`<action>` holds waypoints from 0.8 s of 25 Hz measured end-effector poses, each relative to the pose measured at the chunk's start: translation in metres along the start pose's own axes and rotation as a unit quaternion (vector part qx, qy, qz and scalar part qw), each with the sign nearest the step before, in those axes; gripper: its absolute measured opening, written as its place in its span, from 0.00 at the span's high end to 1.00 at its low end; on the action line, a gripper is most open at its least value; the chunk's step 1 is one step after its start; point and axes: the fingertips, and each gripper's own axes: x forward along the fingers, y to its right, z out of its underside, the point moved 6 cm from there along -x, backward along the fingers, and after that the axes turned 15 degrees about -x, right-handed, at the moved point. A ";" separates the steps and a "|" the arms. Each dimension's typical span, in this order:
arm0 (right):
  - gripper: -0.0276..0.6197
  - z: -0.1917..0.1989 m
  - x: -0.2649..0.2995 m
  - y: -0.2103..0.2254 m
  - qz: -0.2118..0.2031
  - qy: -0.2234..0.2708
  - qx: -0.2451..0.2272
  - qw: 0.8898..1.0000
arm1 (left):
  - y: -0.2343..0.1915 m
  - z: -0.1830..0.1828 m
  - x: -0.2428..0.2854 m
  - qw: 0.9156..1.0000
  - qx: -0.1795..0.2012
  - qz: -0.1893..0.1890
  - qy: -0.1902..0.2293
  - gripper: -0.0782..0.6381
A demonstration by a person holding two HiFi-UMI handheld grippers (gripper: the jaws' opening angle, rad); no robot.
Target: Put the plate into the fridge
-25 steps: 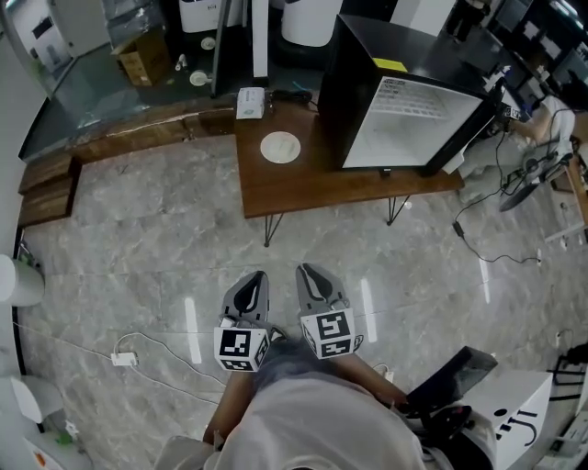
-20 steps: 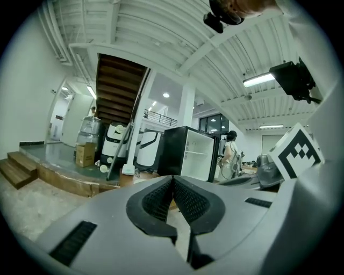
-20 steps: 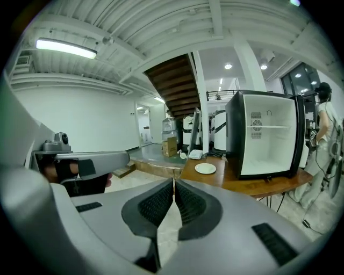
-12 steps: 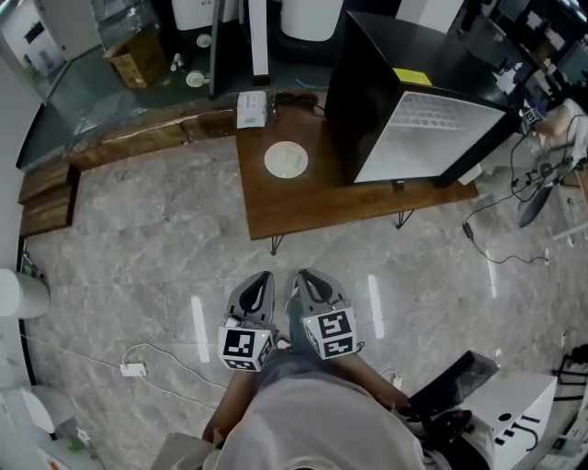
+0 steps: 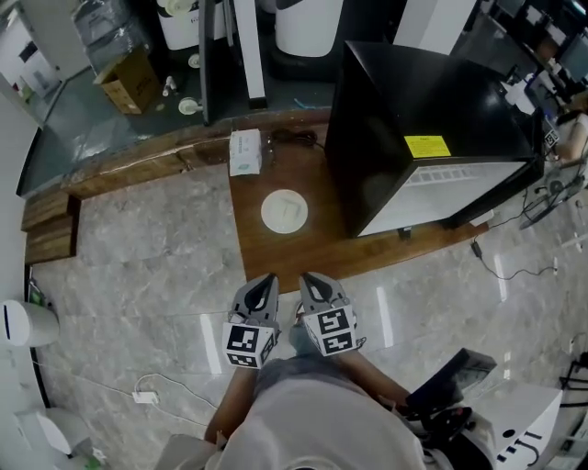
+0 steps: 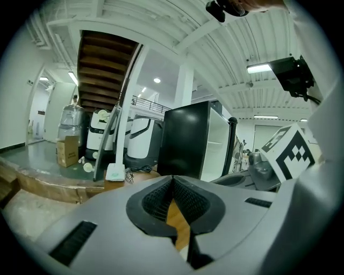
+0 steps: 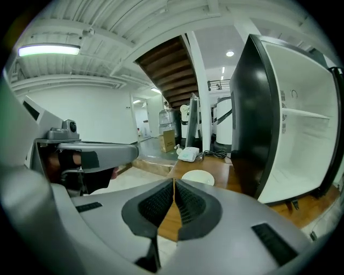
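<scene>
A white round plate (image 5: 284, 211) lies on the brown wooden table (image 5: 276, 255), left of the black fridge (image 5: 404, 110). The fridge's white inside (image 7: 301, 145) shows in the right gripper view, where the plate (image 7: 198, 177) sits just beyond the jaws. My left gripper (image 5: 263, 286) and right gripper (image 5: 310, 283) hang side by side at the table's near edge, a short way before the plate. Both are shut and hold nothing, as the left gripper view (image 6: 173, 180) and the right gripper view (image 7: 174, 184) show.
A white box (image 5: 245, 151) and a dark cable (image 5: 292, 138) lie at the table's far end. A low wooden ledge (image 5: 138, 161) runs along the left. A cardboard box (image 5: 129, 78) and white machines (image 5: 303, 23) stand behind. A charger and cable (image 5: 142, 397) lie on the marble floor.
Both grippers have travelled forward together to the table's near edge. The table, plate and fridge now lie much closer below me.
</scene>
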 end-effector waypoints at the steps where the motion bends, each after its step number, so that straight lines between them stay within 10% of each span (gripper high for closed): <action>1: 0.93 -0.005 0.013 0.013 -0.001 0.000 0.001 1.000 | -0.007 -0.008 0.017 1.000 0.002 -0.002 -0.003 0.86; 11: 0.93 -0.042 0.112 0.070 0.038 -0.040 -0.060 0.997 | -0.088 -0.066 0.129 0.998 0.021 0.001 -0.058 0.86; 20: 0.93 -0.043 0.222 0.104 0.109 -0.082 0.055 0.989 | -0.211 -0.089 0.262 0.976 0.119 0.065 -0.169 0.86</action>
